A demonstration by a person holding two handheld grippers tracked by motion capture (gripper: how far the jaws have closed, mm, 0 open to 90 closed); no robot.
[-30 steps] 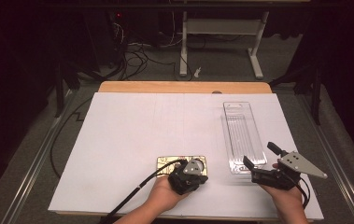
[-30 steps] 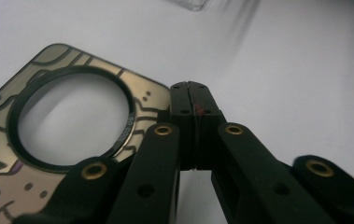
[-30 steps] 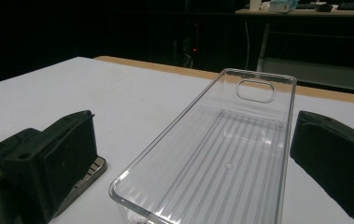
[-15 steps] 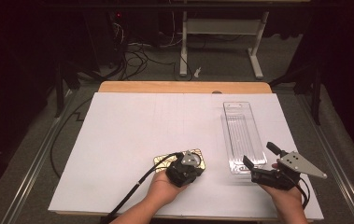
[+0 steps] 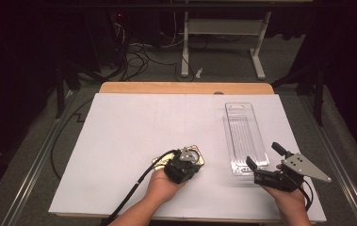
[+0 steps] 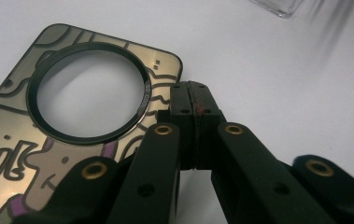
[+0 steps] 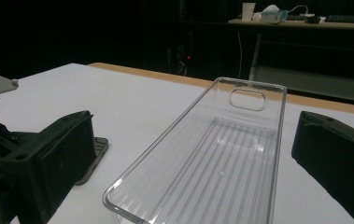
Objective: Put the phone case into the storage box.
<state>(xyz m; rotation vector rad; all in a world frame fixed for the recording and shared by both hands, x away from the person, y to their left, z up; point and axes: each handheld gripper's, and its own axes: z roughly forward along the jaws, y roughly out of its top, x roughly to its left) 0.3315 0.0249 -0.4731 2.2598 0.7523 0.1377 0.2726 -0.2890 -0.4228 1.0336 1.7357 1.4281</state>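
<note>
Two grippers: we are working low in the frame.
Left gripper [image 6: 194, 109]: pinching closed beside the gold card [image 6: 72, 121].
Right gripper [image 5: 266, 161]: gaping wide before the clear tray [image 5: 242, 136].

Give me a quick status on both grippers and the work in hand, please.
Left gripper shut, tips at the gold patterned card with round window. Right gripper open at the near end of the clear plastic tray. Tray empty, nothing in the way.

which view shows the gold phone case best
The left gripper view: the gold phone case lies close up, with its round black ring, drawn lines and purple patches plain, beside the shut jaws of the left gripper. In the high view it is a small gold patch, mostly hidden under that gripper.
</note>
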